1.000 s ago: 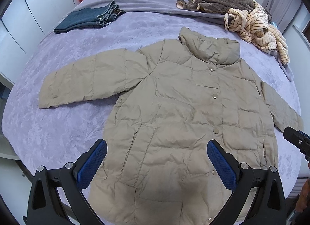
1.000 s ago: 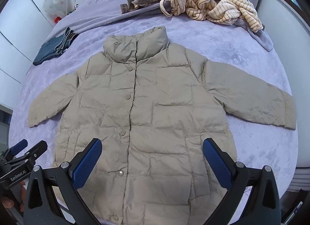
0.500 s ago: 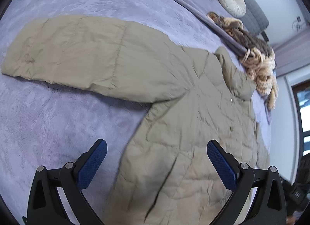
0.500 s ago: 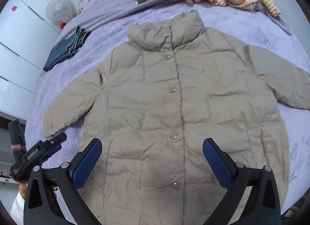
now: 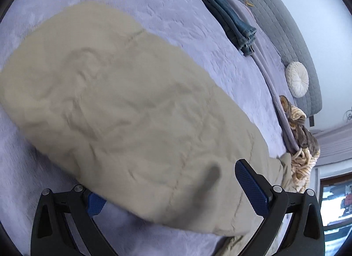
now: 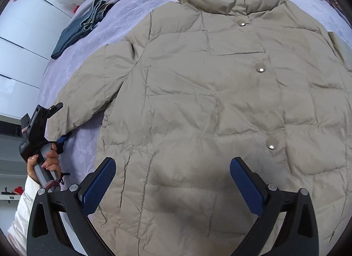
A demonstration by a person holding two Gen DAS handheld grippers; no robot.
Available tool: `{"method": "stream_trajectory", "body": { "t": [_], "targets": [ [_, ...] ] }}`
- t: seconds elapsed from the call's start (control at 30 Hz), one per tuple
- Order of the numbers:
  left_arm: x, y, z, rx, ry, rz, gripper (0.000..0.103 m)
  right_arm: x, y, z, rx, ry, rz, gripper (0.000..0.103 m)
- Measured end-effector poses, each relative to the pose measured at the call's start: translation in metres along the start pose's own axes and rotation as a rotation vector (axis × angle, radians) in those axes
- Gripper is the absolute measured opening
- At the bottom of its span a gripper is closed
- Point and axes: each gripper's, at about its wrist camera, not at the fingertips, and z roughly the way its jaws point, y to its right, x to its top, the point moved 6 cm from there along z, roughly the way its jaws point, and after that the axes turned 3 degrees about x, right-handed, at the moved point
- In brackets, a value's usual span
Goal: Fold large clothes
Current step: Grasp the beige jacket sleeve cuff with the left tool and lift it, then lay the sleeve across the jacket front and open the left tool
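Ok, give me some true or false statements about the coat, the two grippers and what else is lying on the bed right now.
1. The beige coat lies front up with its snaps fastened. True.
2. The right gripper is clamped on the hem. False: its fingers are spread wide above the coat.
3. The left gripper is at the coat's sleeve, fingers apart around its edge. True.
4. The folded jeans lie on top of the coat. False: they lie apart on the purple bedspread.
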Motion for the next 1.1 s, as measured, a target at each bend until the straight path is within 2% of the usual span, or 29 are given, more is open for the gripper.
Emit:
{"method": "stream_trajectory", "body": {
  "t": [0.07, 0.13, 0.17, 0.2, 0.27, 0.33, 0.37, 0.4, 0.43, 0.6, 0.73, 0.8, 0.93, 1.03, 1.1],
  "targets": [
    [0.014, -0.002, 0.004, 0.047, 0.038, 0.007, 0.082, 0.006, -0.006, 0.005, 0.012, 0.012, -0.005, 0.103],
    [0.027, -0.005, 0.008, 0.086, 0.051, 0.023, 0.026, 0.015, -0.012, 0.011, 0.029, 0.024, -0.010, 0.103],
    [0.033, -0.005, 0.009, 0.050, 0.050, 0.031, 0.013, 0.018, -0.015, 0.012, 0.037, 0.032, -0.012, 0.103],
    [0.037, -0.001, 0.008, 0.018, 0.049, 0.036, 0.008, 0.022, -0.018, 0.014, 0.046, 0.040, -0.013, 0.103],
    [0.041, 0.008, -0.003, 0.060, 0.100, 0.092, 0.008, 0.031, -0.024, 0.018, 0.066, 0.060, -0.010, 0.103],
    [0.044, 0.023, -0.023, 0.086, 0.165, 0.185, 0.008, 0.041, -0.032, 0.024, 0.095, 0.088, -0.001, 0.087],
    [0.044, 0.030, -0.033, 0.083, 0.187, 0.218, 0.008, 0.046, -0.035, 0.029, 0.108, 0.086, 0.007, 0.055],
    [0.044, 0.037, -0.043, 0.077, 0.207, 0.245, 0.008, 0.050, -0.037, 0.037, 0.125, 0.076, 0.018, 0.014],
    [0.044, 0.046, -0.054, 0.066, 0.227, 0.275, 0.008, 0.056, -0.041, 0.045, 0.155, 0.068, 0.039, 0.008],
    [0.029, 0.098, -0.097, -0.008, 0.289, 0.446, 0.008, 0.085, -0.066, 0.080, 0.305, 0.096, 0.078, 0.007],
    [0.007, 0.152, -0.113, -0.103, 0.295, 0.567, 0.008, 0.091, -0.065, 0.125, 0.353, 0.030, 0.139, 0.007],
    [-0.011, 0.184, -0.115, -0.166, 0.270, 0.621, 0.008, 0.087, -0.063, 0.142, 0.367, -0.002, 0.136, 0.003],
    [-0.064, 0.259, -0.107, -0.292, 0.204, 0.725, 0.008, 0.083, -0.065, 0.148, 0.390, -0.046, 0.106, 0.003],
    [-0.112, 0.313, -0.091, -0.368, 0.127, 0.793, 0.008, 0.082, -0.058, 0.133, 0.450, -0.070, 0.098, 0.003],
    [-0.146, 0.340, -0.076, -0.394, 0.078, 0.844, 0.008, 0.079, -0.039, 0.111, 0.439, -0.032, 0.107, 0.003]
  ]
}}
